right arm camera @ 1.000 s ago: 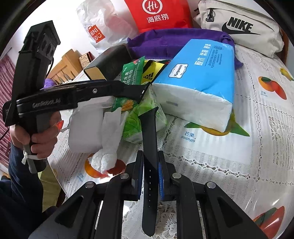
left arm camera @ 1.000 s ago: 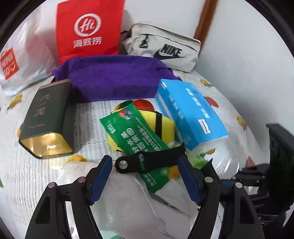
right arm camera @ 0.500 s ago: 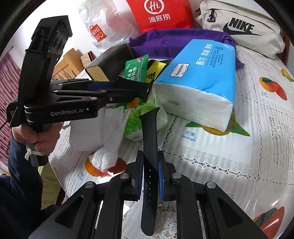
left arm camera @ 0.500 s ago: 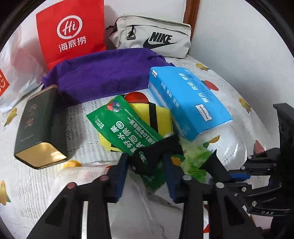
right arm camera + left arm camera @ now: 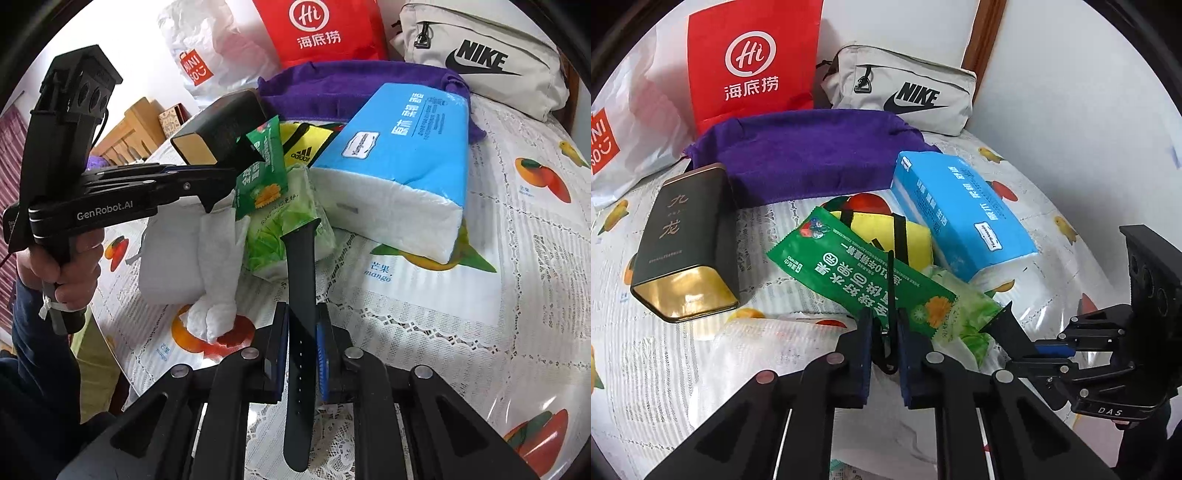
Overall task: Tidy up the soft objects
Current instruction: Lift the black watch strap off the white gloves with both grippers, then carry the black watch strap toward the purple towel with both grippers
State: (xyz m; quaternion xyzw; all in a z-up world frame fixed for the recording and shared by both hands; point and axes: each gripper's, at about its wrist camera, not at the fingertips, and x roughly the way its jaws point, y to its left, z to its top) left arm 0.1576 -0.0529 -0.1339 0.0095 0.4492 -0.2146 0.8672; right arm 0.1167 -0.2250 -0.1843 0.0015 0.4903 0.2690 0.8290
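My right gripper (image 5: pixel 300 334) is shut on a long black strap (image 5: pixel 301 273) that points forward over the tablecloth. My left gripper (image 5: pixel 884 332) is shut on a second black strap piece (image 5: pixel 890 295), seen edge-on between its blue pads; in the right wrist view its tips (image 5: pixel 236 155) hold that piece above the pile. The pile holds a green snack packet (image 5: pixel 857 273), a yellow Adidas pouch (image 5: pixel 886 232), a pale green tissue pack (image 5: pixel 284 225) and a blue tissue pack (image 5: pixel 960 214). A white cloth bag (image 5: pixel 173 258) lies left of them.
A dark tea tin (image 5: pixel 683 243) lies left of the pile. A purple towel (image 5: pixel 812 151), a red bag (image 5: pixel 753 59), a Nike pouch (image 5: pixel 905 96) and a white plastic bag (image 5: pixel 624 133) line the back. The wall (image 5: pixel 1071 92) is on the right.
My left gripper has closed from wide open onto the black strap piece, which now stands edge-on between the pads. My right gripper stayed shut on its strap and barely moved.
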